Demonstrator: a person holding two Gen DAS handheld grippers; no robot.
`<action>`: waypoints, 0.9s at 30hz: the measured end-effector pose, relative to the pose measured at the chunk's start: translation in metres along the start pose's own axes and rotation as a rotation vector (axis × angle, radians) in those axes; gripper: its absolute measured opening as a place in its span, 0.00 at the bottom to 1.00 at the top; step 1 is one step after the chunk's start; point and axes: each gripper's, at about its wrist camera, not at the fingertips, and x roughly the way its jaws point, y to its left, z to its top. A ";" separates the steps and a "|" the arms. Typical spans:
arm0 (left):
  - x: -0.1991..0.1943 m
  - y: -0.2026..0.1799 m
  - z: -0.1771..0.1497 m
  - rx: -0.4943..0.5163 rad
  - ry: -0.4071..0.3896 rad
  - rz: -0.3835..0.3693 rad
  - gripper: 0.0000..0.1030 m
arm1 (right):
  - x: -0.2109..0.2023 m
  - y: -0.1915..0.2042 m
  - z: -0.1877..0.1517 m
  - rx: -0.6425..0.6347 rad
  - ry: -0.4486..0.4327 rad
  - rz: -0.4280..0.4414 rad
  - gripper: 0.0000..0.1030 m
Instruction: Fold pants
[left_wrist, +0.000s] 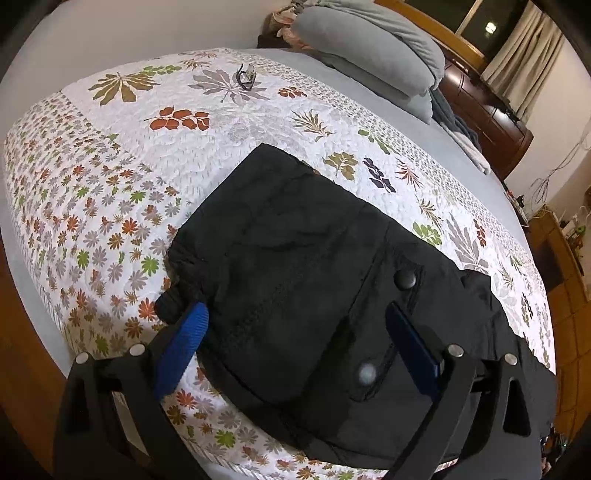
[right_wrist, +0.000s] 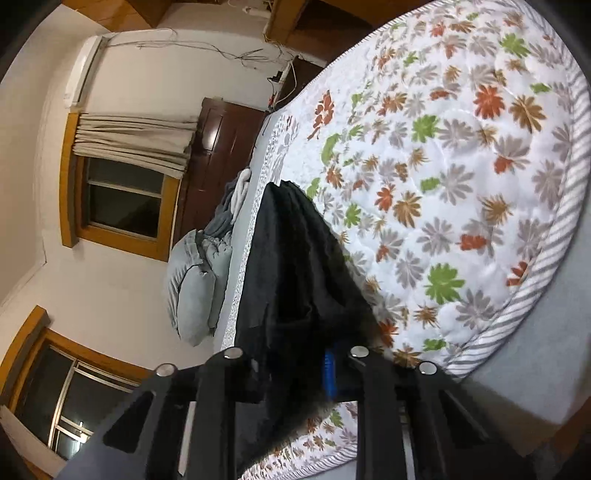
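Observation:
Black pants lie folded on a floral quilt, their snap-button pocket side up. My left gripper hovers just above the near part of the pants, its blue pads spread wide on either side with nothing pinched. In the right wrist view the camera is rolled sideways. There my right gripper is shut on a bunched edge of the pants, with one blue pad showing against the cloth. The other pad is hidden under the fabric.
Grey pillows are stacked at the head of the bed, with a small dark wiry object on the quilt nearby. A dark wooden cabinet and curtained windows stand beyond. The quilt's striped edge borders a grey sheet.

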 end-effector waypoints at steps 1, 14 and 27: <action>0.000 0.000 0.000 0.001 0.000 -0.002 0.94 | -0.001 0.002 0.000 -0.006 -0.003 -0.001 0.18; -0.009 0.010 -0.005 -0.032 0.001 -0.059 0.94 | 0.000 0.055 0.006 -0.088 -0.011 -0.103 0.16; -0.014 0.025 -0.015 -0.089 -0.001 -0.118 0.94 | 0.001 0.127 0.004 -0.245 -0.011 -0.168 0.15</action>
